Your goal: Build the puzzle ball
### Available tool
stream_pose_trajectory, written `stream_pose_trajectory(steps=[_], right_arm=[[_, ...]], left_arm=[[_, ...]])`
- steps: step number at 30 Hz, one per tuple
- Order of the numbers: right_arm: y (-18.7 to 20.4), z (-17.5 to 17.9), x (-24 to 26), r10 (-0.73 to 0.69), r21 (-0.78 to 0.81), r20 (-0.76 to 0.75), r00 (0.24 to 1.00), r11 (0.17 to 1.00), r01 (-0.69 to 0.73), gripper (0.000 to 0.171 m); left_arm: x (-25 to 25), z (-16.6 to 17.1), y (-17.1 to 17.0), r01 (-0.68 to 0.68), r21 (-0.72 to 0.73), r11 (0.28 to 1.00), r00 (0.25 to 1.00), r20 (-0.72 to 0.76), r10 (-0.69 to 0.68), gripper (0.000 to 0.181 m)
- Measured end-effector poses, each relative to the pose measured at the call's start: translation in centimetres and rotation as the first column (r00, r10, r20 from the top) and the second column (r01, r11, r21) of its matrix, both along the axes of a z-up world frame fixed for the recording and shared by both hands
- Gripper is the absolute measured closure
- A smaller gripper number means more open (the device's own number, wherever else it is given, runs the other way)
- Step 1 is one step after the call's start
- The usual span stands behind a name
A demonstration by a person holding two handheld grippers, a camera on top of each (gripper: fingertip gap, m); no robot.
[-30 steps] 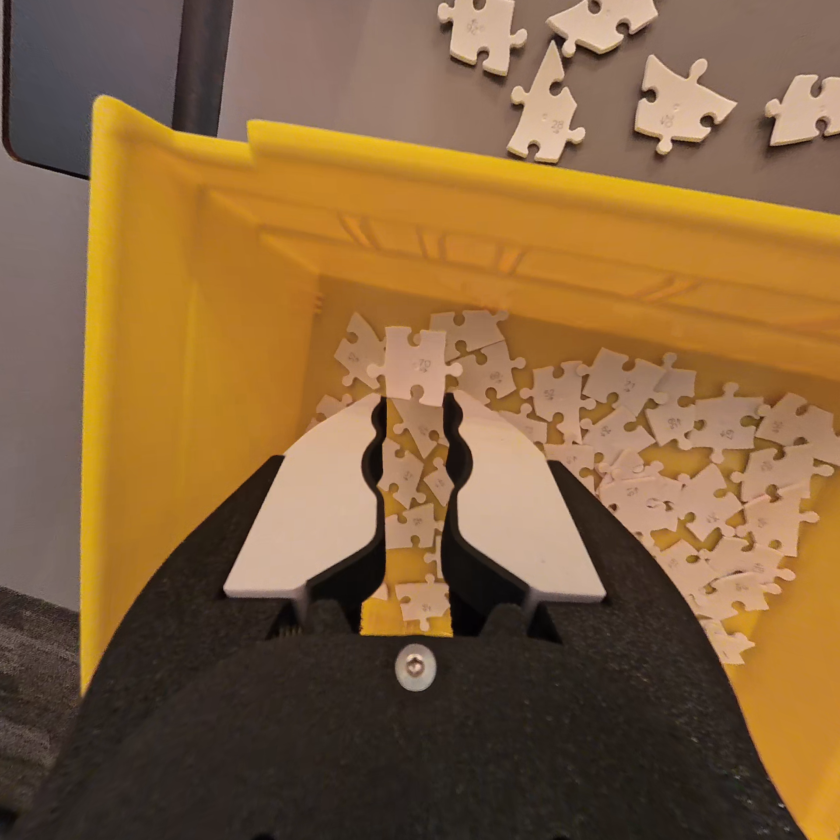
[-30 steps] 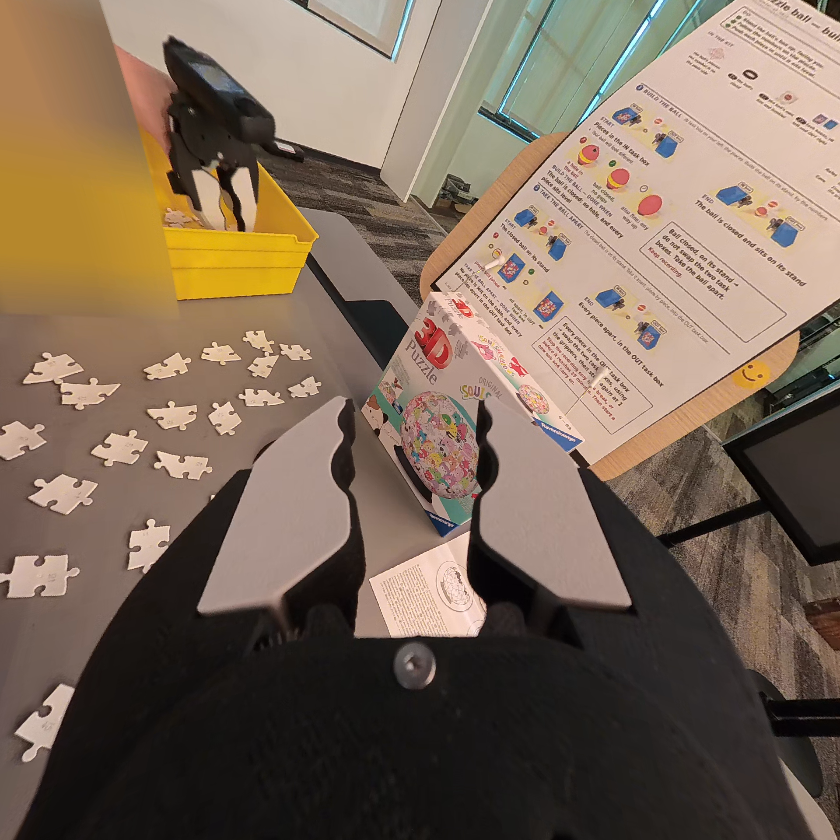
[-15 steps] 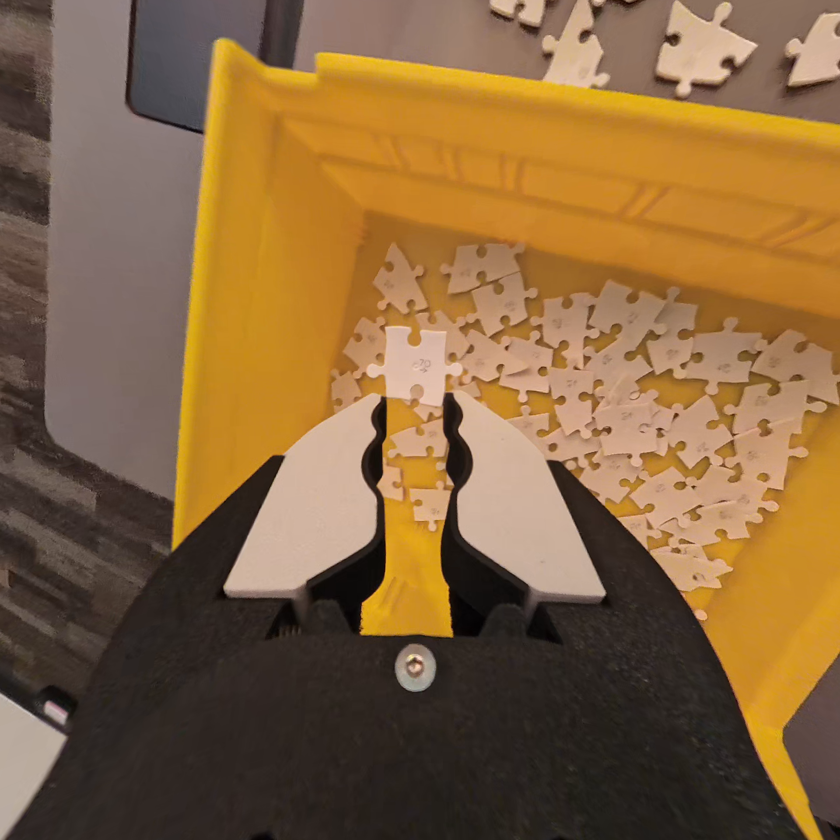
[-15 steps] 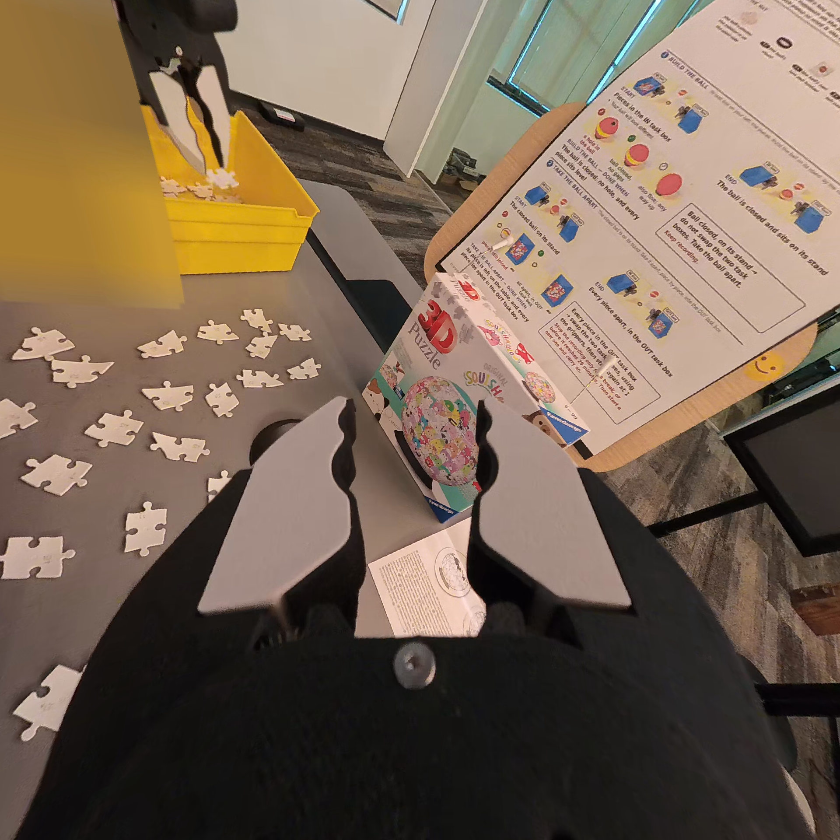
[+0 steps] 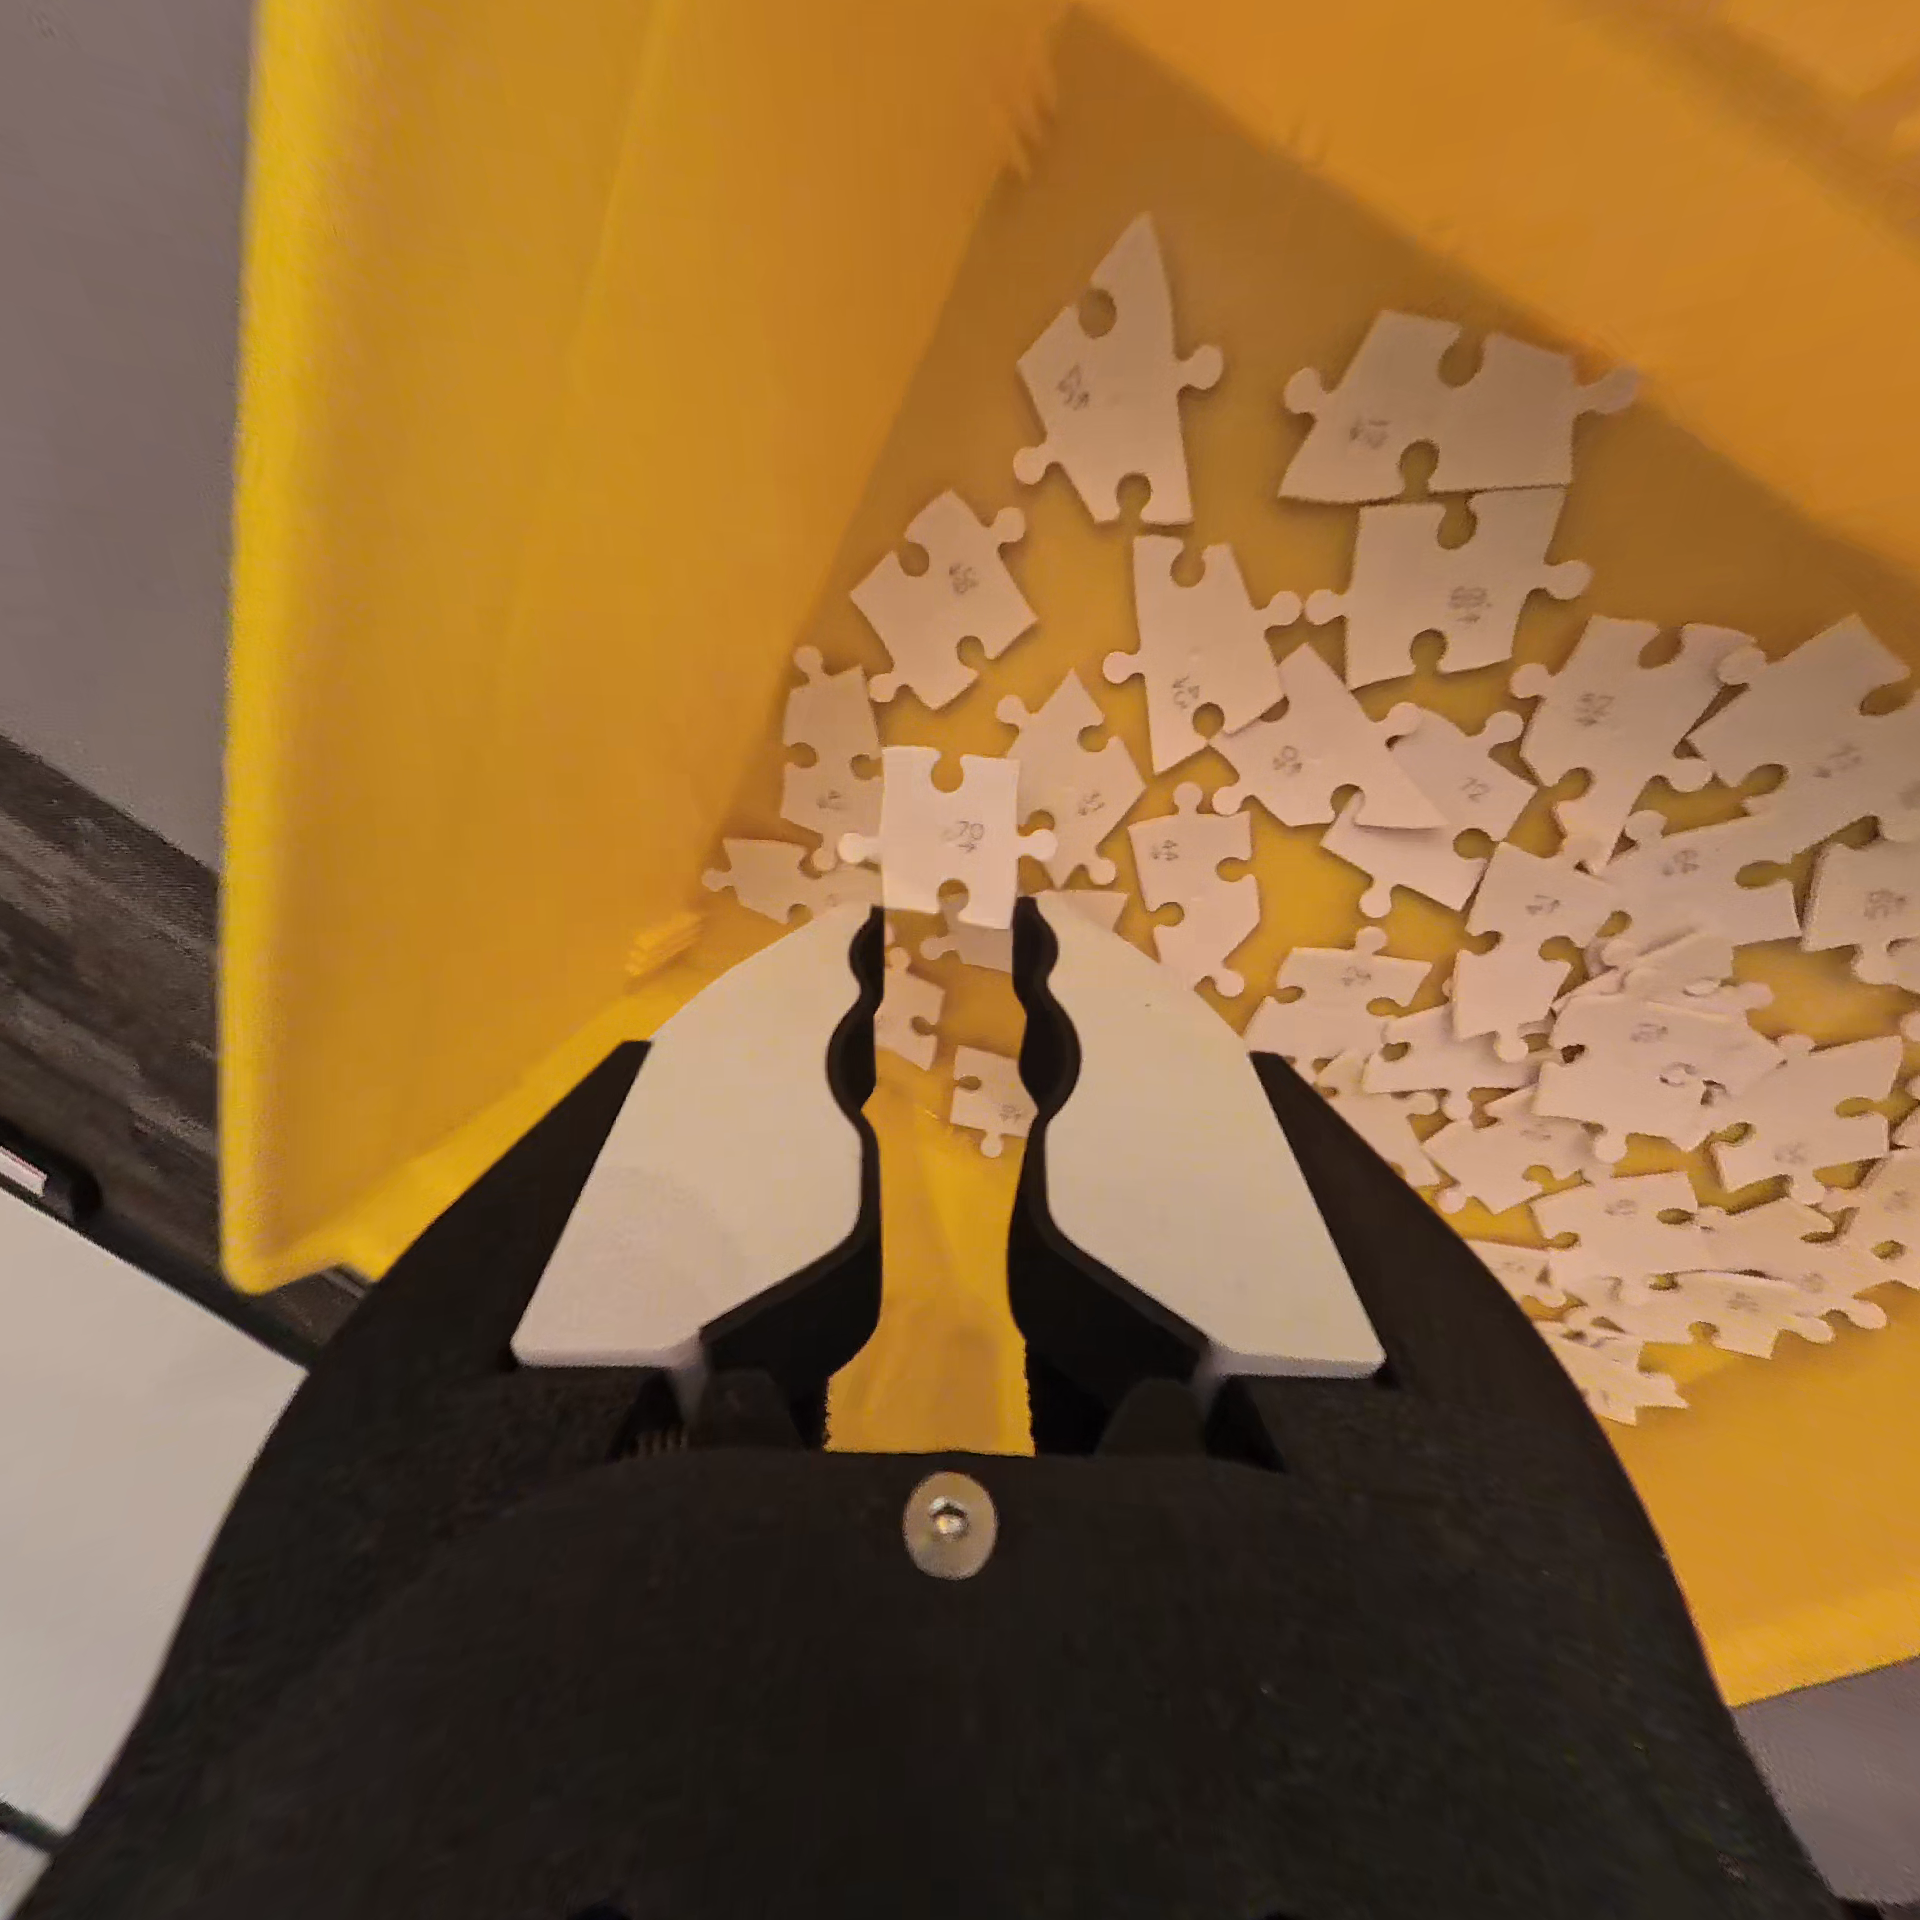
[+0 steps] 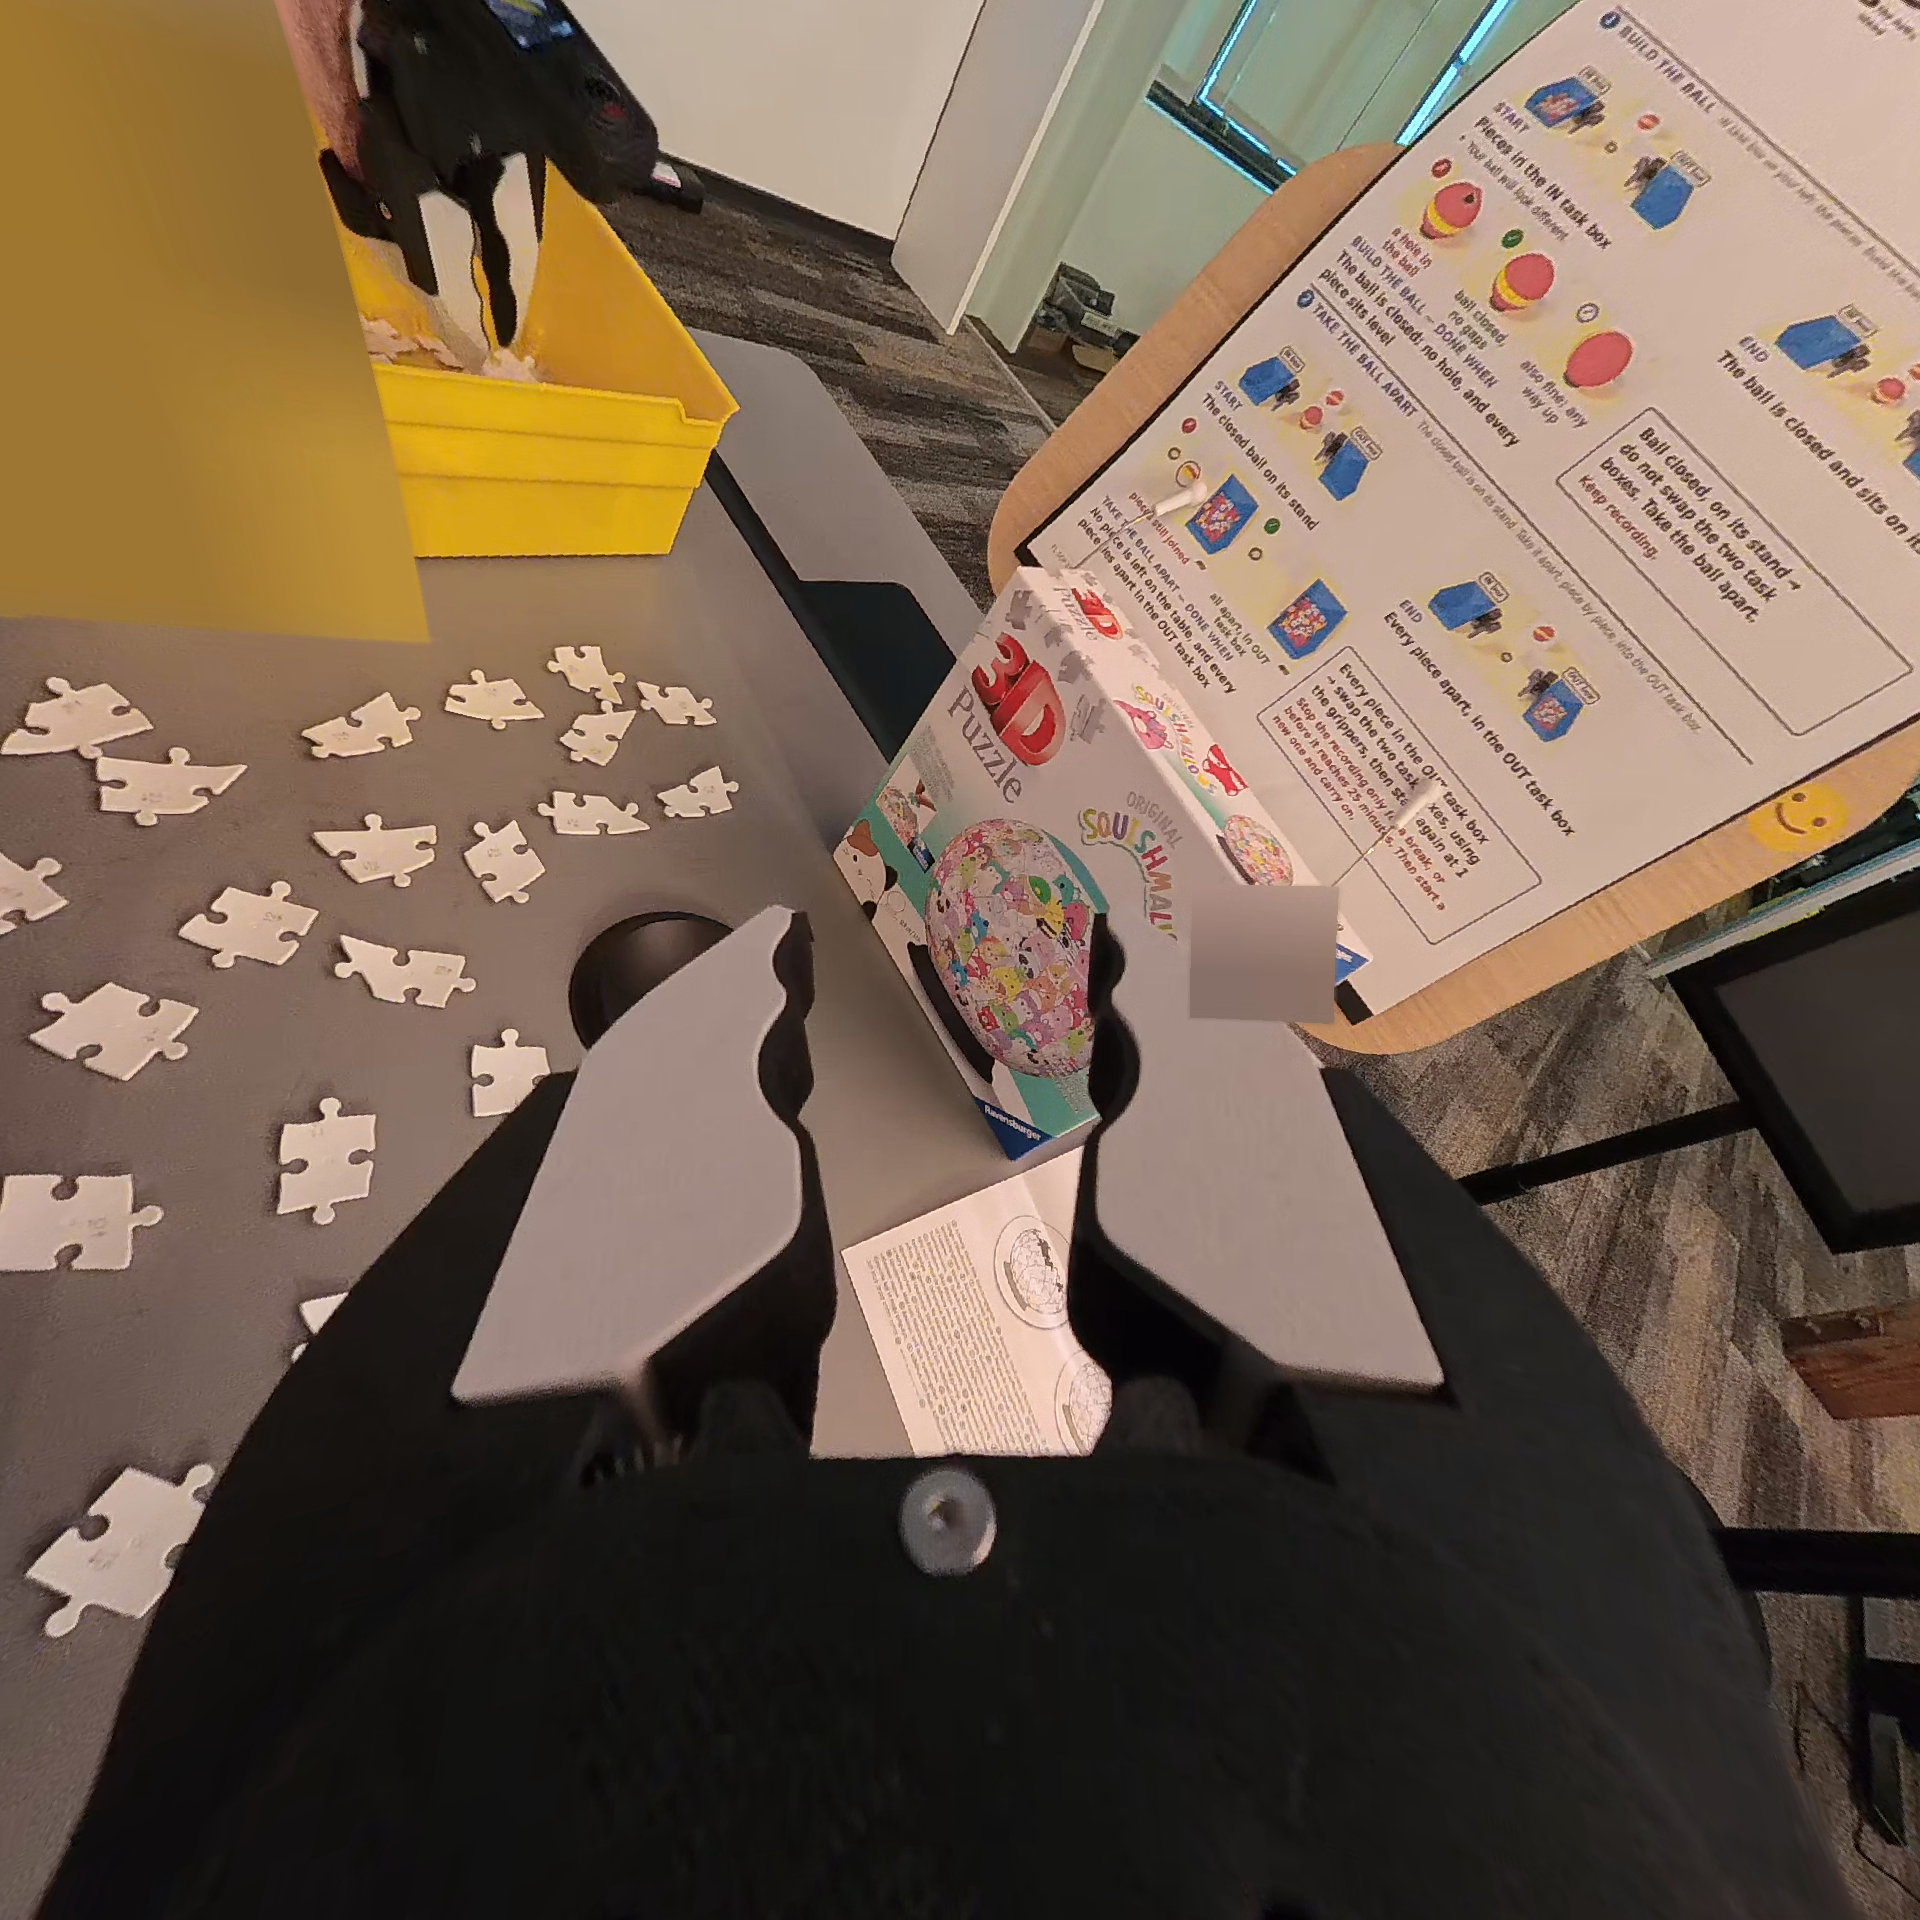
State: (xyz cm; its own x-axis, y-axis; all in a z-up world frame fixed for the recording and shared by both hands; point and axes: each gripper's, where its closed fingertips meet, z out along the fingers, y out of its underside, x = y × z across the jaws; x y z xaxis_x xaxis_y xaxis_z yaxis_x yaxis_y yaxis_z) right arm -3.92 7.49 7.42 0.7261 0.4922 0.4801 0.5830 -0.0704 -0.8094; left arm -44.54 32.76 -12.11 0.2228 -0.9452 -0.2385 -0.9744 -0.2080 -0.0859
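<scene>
Yellow bin [image 5: 582, 644]: far wall and right side run out of the left wrist view, top rim motion-smeared. Held puzzle piece [image 5: 951, 836]: its lower edge sits behind the left gripper [image 5: 951, 914] fingertips, so contact there is hidden. Pile of loose pieces [image 5: 1621, 1091] is blurred toward the right edge and cut off by it.

Right wrist view: the bin's left part is under a mosaic patch; a second patch covers a corner of the puzzle box [image 6: 1049, 831]. Black round object [image 6: 634, 961] is half behind the right gripper's finger, possibly the ball stand. Instruction leaflet [image 6: 977, 1320] partly hidden by the fingers. Poster board [image 6: 1558, 499] clipped top and right.
</scene>
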Motion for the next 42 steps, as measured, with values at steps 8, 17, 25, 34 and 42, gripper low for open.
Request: stream_pose_trajectory(steps=[8, 17, 25, 34, 42], right_arm=[[0.1, -0.5, 0.1, -0.003, -0.019, 0.019, 1.0, 1.0, 0.004, 0.119], [0.1, -0.7, 0.0, 0.001, -0.026, 0.025, 1.0, 1.0, -0.001, 0.119], [0.1, -0.3, -0.1, 0.0, -0.008, 0.024, 1.0, 1.0, 0.0, 0.12], [0.1, -0.4, -0.3, 0.005, -0.003, 0.042, 0.999, 1.0, -0.005, 0.12], [0.2, -0.6, -0.3, 0.005, -0.011, 0.049, 0.999, 1.0, -0.004, 0.12]], left_arm=[[0.2, -1.3, 0.3, 0.012, -0.016, 1.0, 0.997, -0.075, -0.013, 0.158], [-0.9, -2.5, 0.8, -0.017, -0.023, 1.0, 0.992, -0.122, 0.014, 0.158], [1.3, 3.8, 1.8, -0.047, 0.096, 0.994, 0.993, 0.115, 0.036, 0.148], [3.7, 10.6, -0.6, -0.091, 0.219, 0.972, 0.958, 0.285, 0.026, 0.159], [2.9, 8.8, -4.0, -0.135, 0.237, 0.962, 0.971, 0.223, 0.081, 0.16]])
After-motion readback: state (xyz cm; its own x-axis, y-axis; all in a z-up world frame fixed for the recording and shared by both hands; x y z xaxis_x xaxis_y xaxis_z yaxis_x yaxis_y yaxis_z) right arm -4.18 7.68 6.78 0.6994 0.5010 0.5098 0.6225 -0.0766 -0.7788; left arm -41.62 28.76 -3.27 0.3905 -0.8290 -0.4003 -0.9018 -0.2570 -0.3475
